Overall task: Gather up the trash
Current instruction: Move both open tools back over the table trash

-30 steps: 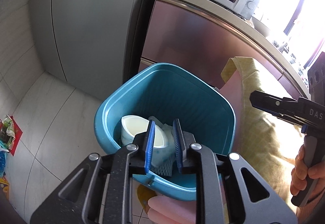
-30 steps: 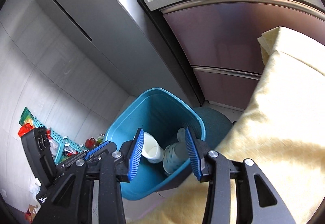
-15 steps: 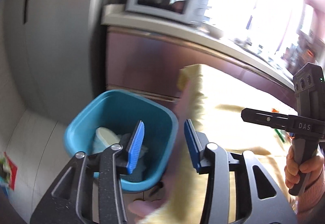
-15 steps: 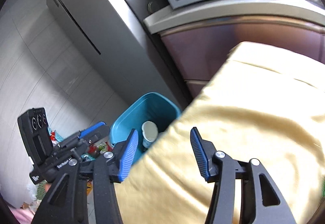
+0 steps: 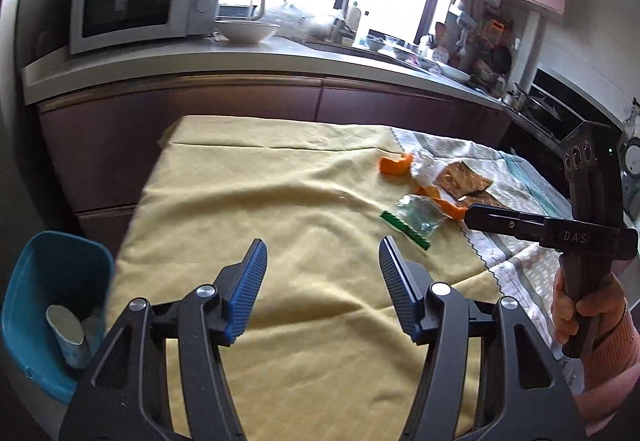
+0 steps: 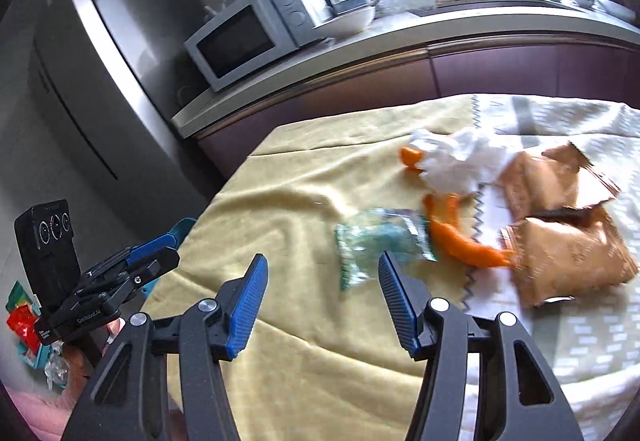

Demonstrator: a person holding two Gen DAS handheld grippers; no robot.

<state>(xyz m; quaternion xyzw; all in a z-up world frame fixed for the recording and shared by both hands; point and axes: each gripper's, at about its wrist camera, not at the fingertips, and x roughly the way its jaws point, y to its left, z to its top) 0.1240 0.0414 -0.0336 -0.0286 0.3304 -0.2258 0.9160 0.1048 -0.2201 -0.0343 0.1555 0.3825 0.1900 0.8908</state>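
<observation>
Trash partly collected: a white paper cup (image 5: pixel 66 329) is binned in the blue plastic bin (image 5: pixel 24 305); wrappers and orange peel (image 6: pixel 460 237) remain. Both the left gripper (image 5: pixel 322 281) and the right gripper (image 6: pixel 320 295) are held apart, empty.

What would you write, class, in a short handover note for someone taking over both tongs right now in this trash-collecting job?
Left tongs: open, empty, over the yellow cloth.
Right tongs: open, empty, pointed at the clear green-edged wrapper.
Blue bin: on the floor at the table's left end, already holding a paper cup.
Still on the table: the clear wrapper, orange peels, a crumpled white tissue and two brown snack packets.
Left to do: pick up each piece and drop it in the bin; the clear wrapper looks nearest.
</observation>
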